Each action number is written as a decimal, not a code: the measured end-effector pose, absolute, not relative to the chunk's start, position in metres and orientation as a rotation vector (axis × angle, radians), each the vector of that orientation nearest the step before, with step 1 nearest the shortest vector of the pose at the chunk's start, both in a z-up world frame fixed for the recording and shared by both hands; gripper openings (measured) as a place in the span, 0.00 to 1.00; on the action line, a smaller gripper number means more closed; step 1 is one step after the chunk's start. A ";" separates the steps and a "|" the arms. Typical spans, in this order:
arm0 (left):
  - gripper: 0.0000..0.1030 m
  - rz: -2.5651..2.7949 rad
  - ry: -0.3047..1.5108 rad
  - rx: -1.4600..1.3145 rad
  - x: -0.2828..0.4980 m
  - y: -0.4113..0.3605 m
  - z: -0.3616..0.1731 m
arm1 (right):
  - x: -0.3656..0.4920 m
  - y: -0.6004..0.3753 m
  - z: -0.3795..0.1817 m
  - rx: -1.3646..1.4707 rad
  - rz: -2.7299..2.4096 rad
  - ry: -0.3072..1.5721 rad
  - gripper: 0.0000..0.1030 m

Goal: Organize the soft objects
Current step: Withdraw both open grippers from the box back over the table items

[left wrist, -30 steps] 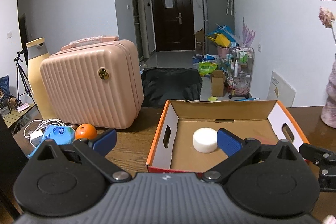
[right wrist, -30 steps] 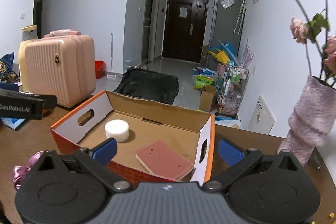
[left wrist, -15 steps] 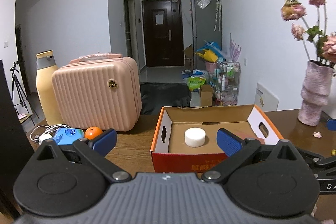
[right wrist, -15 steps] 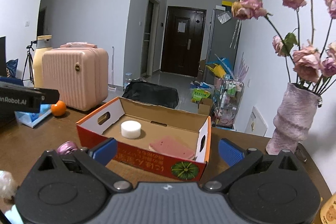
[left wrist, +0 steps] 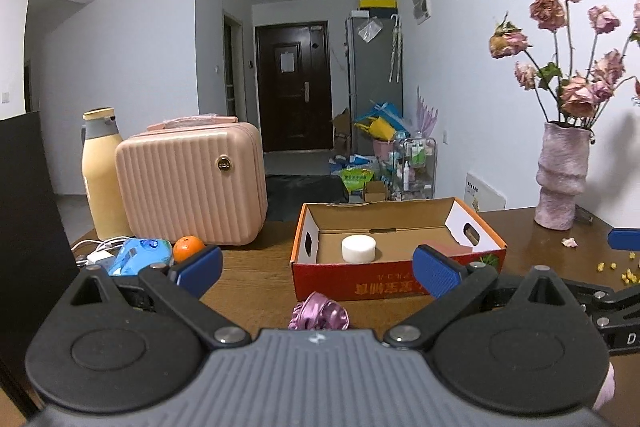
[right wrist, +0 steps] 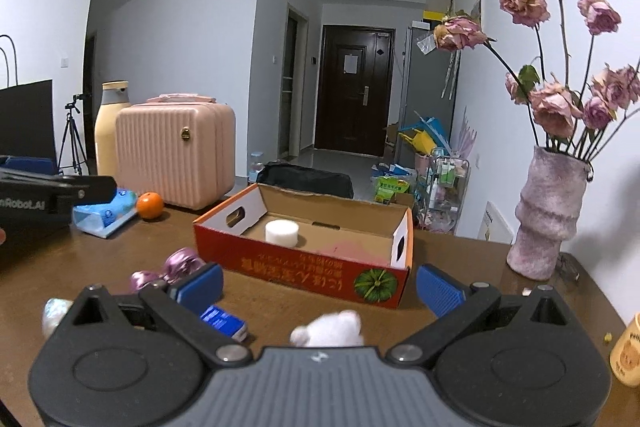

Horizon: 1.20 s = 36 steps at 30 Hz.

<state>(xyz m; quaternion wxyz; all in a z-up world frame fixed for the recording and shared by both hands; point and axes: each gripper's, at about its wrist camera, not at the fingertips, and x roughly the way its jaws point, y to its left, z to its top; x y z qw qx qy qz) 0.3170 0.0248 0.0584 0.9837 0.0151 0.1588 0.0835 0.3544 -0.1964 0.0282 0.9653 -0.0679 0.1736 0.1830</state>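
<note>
With a white round sponge (left wrist: 359, 248) and pink pad (right wrist: 352, 250) in the box (right wrist: 304, 267), both tools, left (left wrist: 316, 269) and right (right wrist: 320, 287), are open and empty; next, lower onto the white fluffy toy (right wrist: 328, 331) on the surface (right wrist: 280, 303).

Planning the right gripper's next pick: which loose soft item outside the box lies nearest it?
The fluffy white plush, just ahead between the open right gripper fingers; the purple scrunchie lies farther left.

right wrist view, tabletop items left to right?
blue packet → orange → purple scrunchie → cardboard box → vase → yellow cup
</note>
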 end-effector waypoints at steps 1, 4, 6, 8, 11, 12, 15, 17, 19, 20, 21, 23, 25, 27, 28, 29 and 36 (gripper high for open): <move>1.00 0.166 0.313 0.034 0.311 0.025 0.057 | 0.350 -0.197 0.026 -0.132 0.368 0.351 1.00; 1.00 0.153 0.299 0.040 0.293 0.026 0.054 | 0.338 -0.198 0.020 -0.123 0.363 0.354 1.00; 1.00 0.145 0.294 0.044 0.283 0.025 0.051 | 0.331 -0.200 0.017 -0.115 0.361 0.356 1.00; 1.00 0.140 0.289 0.045 0.276 0.026 0.048 | 0.324 -0.200 0.013 -0.108 0.361 0.356 1.00; 1.00 0.124 0.290 0.030 0.266 0.028 0.043 | 0.314 -0.201 0.009 -0.101 0.358 0.350 1.00; 1.00 0.118 0.291 0.025 0.262 0.029 0.041 | 0.310 -0.202 0.007 -0.093 0.355 0.346 1.00; 1.00 0.106 0.296 0.013 0.254 0.030 0.036 | 0.302 -0.205 0.001 -0.077 0.343 0.339 1.00; 1.00 0.099 0.310 0.001 0.250 0.032 0.031 | 0.297 -0.206 -0.003 -0.068 0.337 0.340 1.00; 1.00 0.091 0.322 -0.013 0.246 0.034 0.026 | 0.293 -0.207 -0.006 -0.065 0.336 0.343 1.00; 1.00 0.091 0.326 -0.015 0.244 0.034 0.024 | 0.291 -0.207 -0.009 -0.067 0.335 0.343 1.00; 1.00 0.091 0.328 -0.014 0.243 0.035 0.022 | 0.289 -0.207 -0.011 -0.070 0.333 0.343 1.00; 1.00 0.095 0.331 -0.009 0.239 0.035 0.016 | 0.285 -0.207 -0.014 -0.075 0.330 0.342 1.00; 1.00 0.099 0.333 -0.006 0.235 0.035 0.010 | 0.282 -0.208 -0.018 -0.075 0.329 0.346 1.00; 1.00 0.100 0.343 -0.013 0.233 0.037 0.004 | 0.279 -0.208 -0.023 -0.073 0.330 0.353 1.00; 1.00 0.100 0.351 -0.018 0.232 0.038 0.001 | 0.278 -0.208 -0.025 -0.072 0.330 0.356 1.00; 1.00 0.101 0.357 -0.020 0.231 0.038 -0.002 | 0.277 -0.208 -0.027 -0.071 0.329 0.359 1.00; 1.00 0.124 0.382 0.000 0.225 0.040 -0.023 | 0.269 -0.207 -0.043 -0.093 0.312 0.368 1.00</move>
